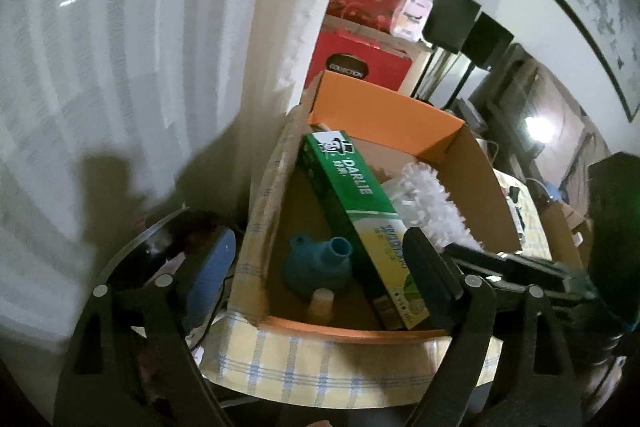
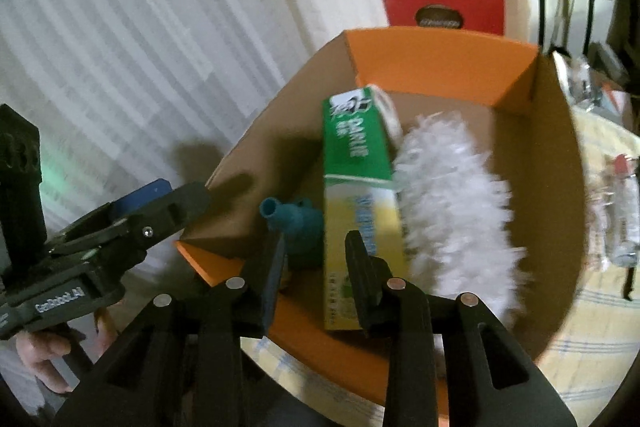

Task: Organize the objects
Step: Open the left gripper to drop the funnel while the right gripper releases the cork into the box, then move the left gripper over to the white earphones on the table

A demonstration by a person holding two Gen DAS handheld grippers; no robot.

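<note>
- The right gripper [image 2: 316, 267] is seen with its black fingers spread apart and nothing between them; it is poised over the near rim of the box, with the toothpaste carton's near end just beyond its right finger.
- The left gripper [image 1: 320, 267] is likewise spread wide and empty, one blue-padded finger [image 1: 210, 275] lying outside the box's left wall and the other above the carton's lower end. From the right wrist view, it is seen at the left, apart from the box wall.
- An open cardboard box with orange flaps [image 2: 432, 57] is set on a yellow-and-blue checked tablecloth [image 1: 320, 367].
- Inside it, a long green-and-yellow toothpaste carton [image 2: 356, 183] is propped at a slant, its green end raised toward the far wall.
- A small teal funnel-shaped plastic piece [image 2: 298, 223] is lodged at the carton's left, on the box floor.
- A fluffy white duster head [image 2: 452, 195] is laid along the carton's right side, touching it.
- Three objects are thus judged already gathered in the box.
- A clear plastic bottle [image 2: 620, 211], somewhat blurred, is seen outside the box on the cloth; it may remain to be put away, though that cannot be confirmed.
</note>
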